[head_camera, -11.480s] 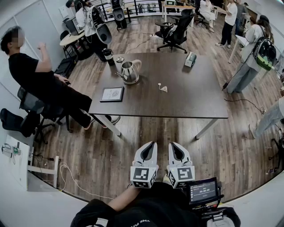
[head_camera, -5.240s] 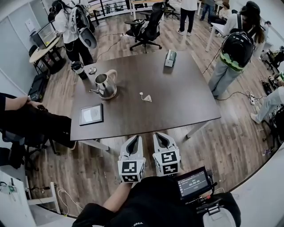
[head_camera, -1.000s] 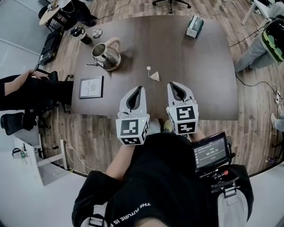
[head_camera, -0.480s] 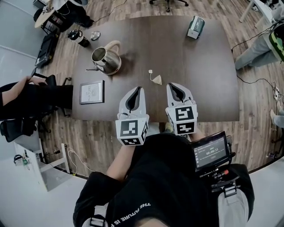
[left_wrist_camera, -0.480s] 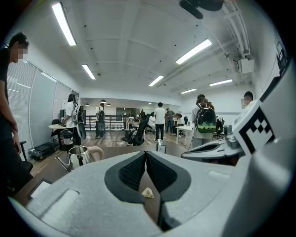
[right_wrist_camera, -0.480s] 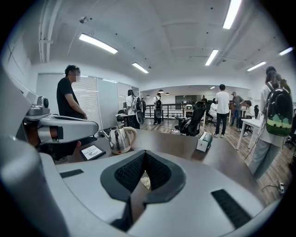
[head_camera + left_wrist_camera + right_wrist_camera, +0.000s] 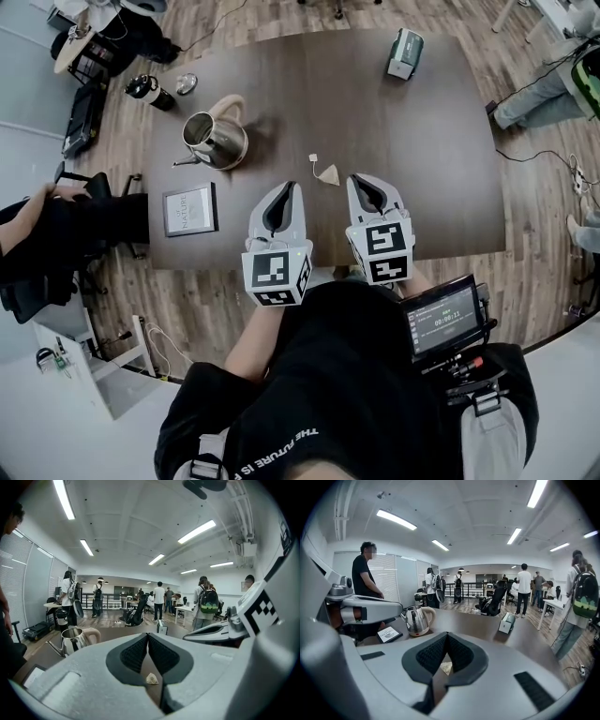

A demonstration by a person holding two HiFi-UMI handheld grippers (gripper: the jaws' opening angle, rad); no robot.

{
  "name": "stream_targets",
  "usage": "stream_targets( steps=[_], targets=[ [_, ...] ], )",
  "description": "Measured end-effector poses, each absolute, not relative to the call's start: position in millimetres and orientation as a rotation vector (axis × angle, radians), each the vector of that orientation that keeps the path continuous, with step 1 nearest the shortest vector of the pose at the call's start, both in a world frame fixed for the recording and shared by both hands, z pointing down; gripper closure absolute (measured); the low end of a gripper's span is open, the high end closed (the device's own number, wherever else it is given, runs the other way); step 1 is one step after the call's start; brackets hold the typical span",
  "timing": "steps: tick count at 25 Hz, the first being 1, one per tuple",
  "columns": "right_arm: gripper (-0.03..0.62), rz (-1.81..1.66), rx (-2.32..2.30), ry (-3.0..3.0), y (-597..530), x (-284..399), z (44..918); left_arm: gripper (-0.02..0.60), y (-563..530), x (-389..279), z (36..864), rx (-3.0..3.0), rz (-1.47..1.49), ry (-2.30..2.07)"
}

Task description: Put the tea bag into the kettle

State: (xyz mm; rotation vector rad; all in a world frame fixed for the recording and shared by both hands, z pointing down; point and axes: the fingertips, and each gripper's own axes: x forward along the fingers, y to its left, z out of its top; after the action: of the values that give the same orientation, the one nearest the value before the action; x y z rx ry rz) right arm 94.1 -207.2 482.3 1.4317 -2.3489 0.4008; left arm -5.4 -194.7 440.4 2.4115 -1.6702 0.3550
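A steel kettle (image 7: 214,141) with a pale handle stands on the dark table (image 7: 431,159) at the left, its top uncovered. The tea bag (image 7: 327,174), a small tan pyramid on a string with a tag, lies near the table's middle. My left gripper (image 7: 288,186) and right gripper (image 7: 356,180) hover side by side over the near edge, both shut and empty, with the tea bag just beyond and between their tips. The left gripper view shows the tea bag (image 7: 151,679) below the jaws and the kettle (image 7: 75,639) at left. The right gripper view shows the tea bag (image 7: 446,668) and the kettle (image 7: 417,619).
A framed card (image 7: 189,209) lies near the table's left front corner. A green and white box (image 7: 403,53) sits at the far right. A black bottle (image 7: 150,91) and a round lid (image 7: 186,83) sit at the far left corner. A seated person (image 7: 47,234) is left of the table.
Over the earlier frames I have walked up to the table. In the last second both grippers edged forward over the near edge, closer to the tea bag, still shut.
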Motion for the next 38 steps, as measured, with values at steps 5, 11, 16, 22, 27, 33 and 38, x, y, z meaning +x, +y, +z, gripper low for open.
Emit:
stream_targets(
  steps=[5, 11, 16, 22, 27, 33, 38],
  targets=[
    [0.588, 0.416, 1.383, -2.336, -214.1, 88.8, 488.4, 0.568, -206.3, -4.0, 442.5, 2.425, 0.356, -1.641],
    [0.588, 0.502, 1.335, -2.311, -231.1, 86.6, 508.4, 0.568, -223.8, -4.0, 442.4, 2.435, 0.350, -1.619],
    [0.588, 0.472, 1.227, -2.294, -231.3, 76.1, 521.9, 0.568, -230.0, -9.3, 440.6, 2.431, 0.356, -1.611],
    [0.588, 0.451, 1.178, -2.234, -239.0, 70.4, 543.6, 0.568, -243.6, -13.6, 445.7, 2.421, 0.351, -1.593],
    [0.586, 0.465, 1.172, -2.170, -243.7, 69.8, 558.2, 0.568, -254.0, -20.2, 450.4, 2.410, 0.352, -1.566],
    [0.548, 0.512, 1.099, -2.144, -242.4, 59.1, 582.4, 0.568, -265.8, -26.5, 461.7, 2.402, 0.373, -1.521],
    [0.528, 0.541, 1.069, -2.090, -244.0, 53.0, 602.5, 0.568, -278.3, -36.7, 470.9, 2.390, 0.394, -1.493]
  ],
)
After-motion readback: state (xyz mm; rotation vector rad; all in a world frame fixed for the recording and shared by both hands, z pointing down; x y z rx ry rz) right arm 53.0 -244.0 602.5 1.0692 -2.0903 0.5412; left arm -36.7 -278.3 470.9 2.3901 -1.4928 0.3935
